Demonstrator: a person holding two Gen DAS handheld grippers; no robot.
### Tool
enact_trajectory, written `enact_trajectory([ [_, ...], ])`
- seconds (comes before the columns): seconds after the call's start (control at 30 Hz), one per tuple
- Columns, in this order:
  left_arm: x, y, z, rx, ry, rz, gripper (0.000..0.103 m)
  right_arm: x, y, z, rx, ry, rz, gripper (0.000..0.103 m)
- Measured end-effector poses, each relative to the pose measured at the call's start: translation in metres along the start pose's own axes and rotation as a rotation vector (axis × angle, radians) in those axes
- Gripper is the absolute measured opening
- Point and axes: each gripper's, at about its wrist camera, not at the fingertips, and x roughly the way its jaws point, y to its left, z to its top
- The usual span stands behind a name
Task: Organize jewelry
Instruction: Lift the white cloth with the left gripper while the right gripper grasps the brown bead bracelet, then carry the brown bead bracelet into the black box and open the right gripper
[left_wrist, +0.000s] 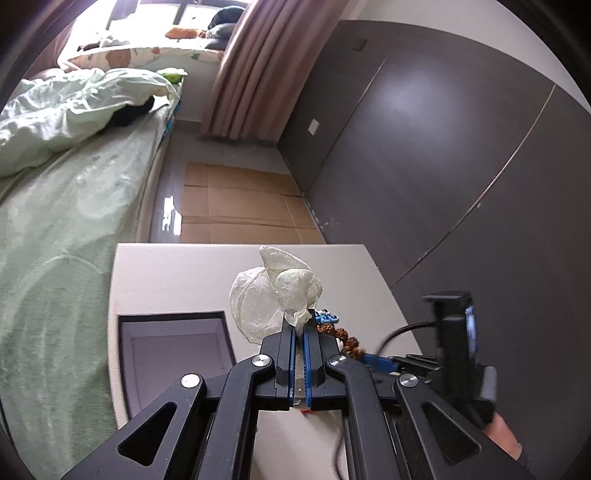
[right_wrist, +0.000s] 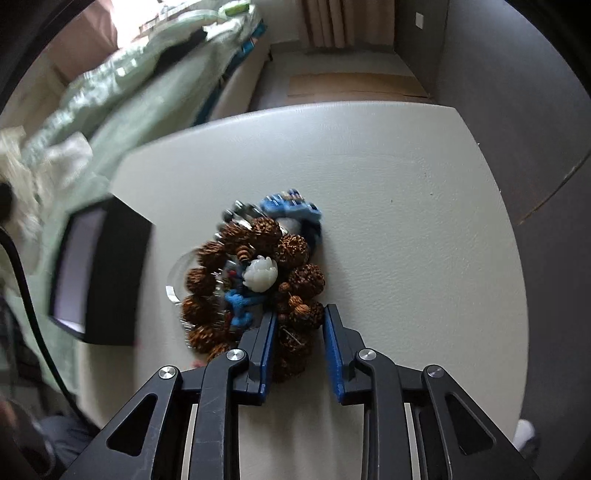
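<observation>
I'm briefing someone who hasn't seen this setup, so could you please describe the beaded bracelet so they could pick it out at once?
Start at the pale table beside the green bed. Near its middle, right of the open dark box, lies the bracelet, with the right gripper straddling its near beads. It is the only ring of knobbly brown seed-like beads, with a white carved flower bead and blue cord trim.

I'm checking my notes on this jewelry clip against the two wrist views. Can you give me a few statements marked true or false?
1. The left gripper is shut on a white mesh pouch. True.
2. The right gripper is clamped flat with nothing between its fingers. False: its jaws stand apart around brown beads of the bracelet.
3. The bracelet carries a white flower bead. True.
4. The black box has its lid on. False: it is open, showing a pale lining.
</observation>
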Motion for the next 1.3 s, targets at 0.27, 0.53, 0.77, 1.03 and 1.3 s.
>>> enact_trajectory([
  [0.27,-0.010,0.019,-0.001,-0.016,0.022,0.049,0.003,-0.052,0.016,-0.001,-0.002,-0.142,0.183,0.025],
  [0.53,-0.008,0.041,-0.005,-0.052,0.084,0.084,0.003,-0.077,0.028,-0.001,-0.008,-0.235,0.247,0.025],
  [0.77,0.014,0.062,-0.012,-0.126,0.221,0.143,0.017,-0.097,0.046,0.011,-0.008,-0.311,0.356,0.025],
  [1.03,-0.014,0.084,-0.006,-0.217,0.133,0.130,0.068,-0.092,0.077,0.013,-0.034,-0.307,0.462,0.025],
  [1.3,-0.042,0.112,-0.001,-0.316,0.044,0.178,0.068,-0.065,0.107,0.020,-0.039,-0.249,0.534,0.025],
])
